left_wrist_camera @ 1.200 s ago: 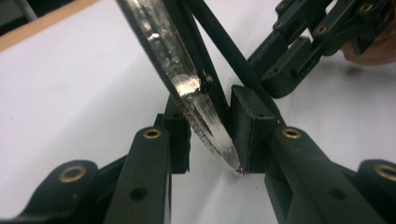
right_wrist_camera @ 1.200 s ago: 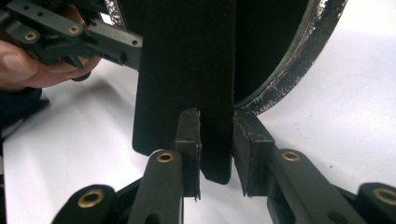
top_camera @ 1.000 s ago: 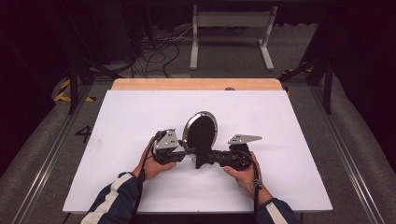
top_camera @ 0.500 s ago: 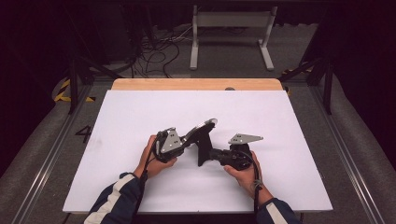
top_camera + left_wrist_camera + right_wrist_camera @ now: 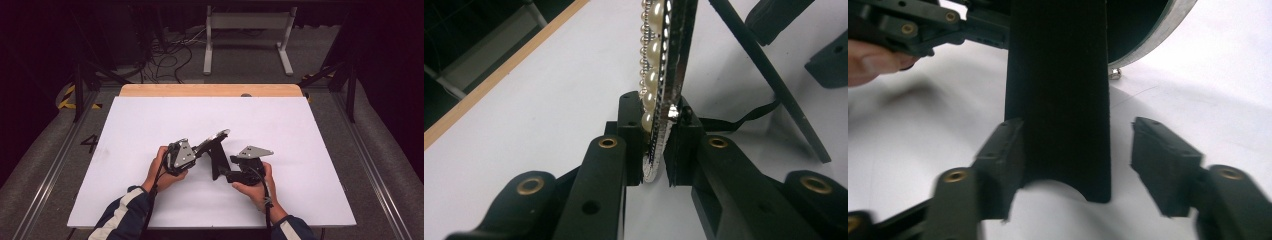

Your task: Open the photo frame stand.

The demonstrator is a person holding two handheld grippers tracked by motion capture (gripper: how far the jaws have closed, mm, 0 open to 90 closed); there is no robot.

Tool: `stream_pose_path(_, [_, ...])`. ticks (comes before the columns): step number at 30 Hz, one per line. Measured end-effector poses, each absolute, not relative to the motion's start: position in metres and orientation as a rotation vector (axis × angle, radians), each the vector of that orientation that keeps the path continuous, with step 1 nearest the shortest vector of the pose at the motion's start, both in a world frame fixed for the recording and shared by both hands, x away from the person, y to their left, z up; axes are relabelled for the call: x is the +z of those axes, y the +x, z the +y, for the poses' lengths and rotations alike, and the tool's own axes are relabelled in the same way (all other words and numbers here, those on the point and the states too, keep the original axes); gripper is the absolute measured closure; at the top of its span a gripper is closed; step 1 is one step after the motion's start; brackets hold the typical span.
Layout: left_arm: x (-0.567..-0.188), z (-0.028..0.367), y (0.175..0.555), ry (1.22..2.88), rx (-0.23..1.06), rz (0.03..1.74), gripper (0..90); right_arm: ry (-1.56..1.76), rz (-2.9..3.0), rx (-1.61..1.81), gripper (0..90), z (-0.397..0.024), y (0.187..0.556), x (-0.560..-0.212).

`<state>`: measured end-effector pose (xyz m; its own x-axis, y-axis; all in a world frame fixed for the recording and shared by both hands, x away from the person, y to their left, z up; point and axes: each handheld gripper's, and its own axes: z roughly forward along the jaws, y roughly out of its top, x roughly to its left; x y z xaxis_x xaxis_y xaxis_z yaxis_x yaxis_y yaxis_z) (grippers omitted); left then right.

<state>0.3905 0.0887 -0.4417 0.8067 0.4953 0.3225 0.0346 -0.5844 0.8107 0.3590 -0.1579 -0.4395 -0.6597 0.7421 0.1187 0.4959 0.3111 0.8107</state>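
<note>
From above, a pearl-edged picture frame (image 5: 214,137) is tipped up over the white table (image 5: 300,130), near its middle. The left gripper (image 5: 655,150) pinches its rim to steady it. The right gripper (image 5: 1075,160) is spread wide around the black back stand (image 5: 1058,95), probably to prop it.

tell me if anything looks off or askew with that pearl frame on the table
The pearl-rimmed frame is tipped far back rather than upright, its rim pinched in the left claw. Its black stand leg splays out between the right claw's open jaws. No damage shows.
</note>
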Motion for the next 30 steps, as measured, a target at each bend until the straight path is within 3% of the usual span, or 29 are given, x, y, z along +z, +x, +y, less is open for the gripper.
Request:
stream_pose_path(8, [-0.444, 0.089, 0.39, 2.121, 0.71, 0.381, 80.3, 1.104, 2.285, 1.224, 25.7, -0.134, 0.357, -0.447])
stream_pose_path(16, [-0.444, 0.091, 0.392, 2.125, 0.698, 0.376, 80.5, 1.094, 2.268, 1.198, 26.7, -0.135, 0.354, -0.449])
stream_pose_path(21, [-0.444, 0.093, 0.393, 2.131, 0.676, 0.365, 80.4, 0.994, 2.233, 1.246, 49.0, -0.143, 0.342, -0.433])
stream_pose_path(22, [-0.444, 0.093, 0.393, 2.131, 0.676, 0.365, 80.4, 0.994, 2.233, 1.246, 49.0, -0.143, 0.342, -0.433])
stream_pose_path(26, [-0.444, 0.093, 0.393, 2.128, 0.656, 0.371, 80.2, 0.934, 2.243, 1.278, 79.3, -0.139, 0.335, -0.43])
stream_pose_path(30, [-0.444, 0.094, 0.394, 2.125, 0.648, 0.373, 79.9, 0.896, 2.27, 1.282, 89.4, -0.134, 0.332, -0.431])
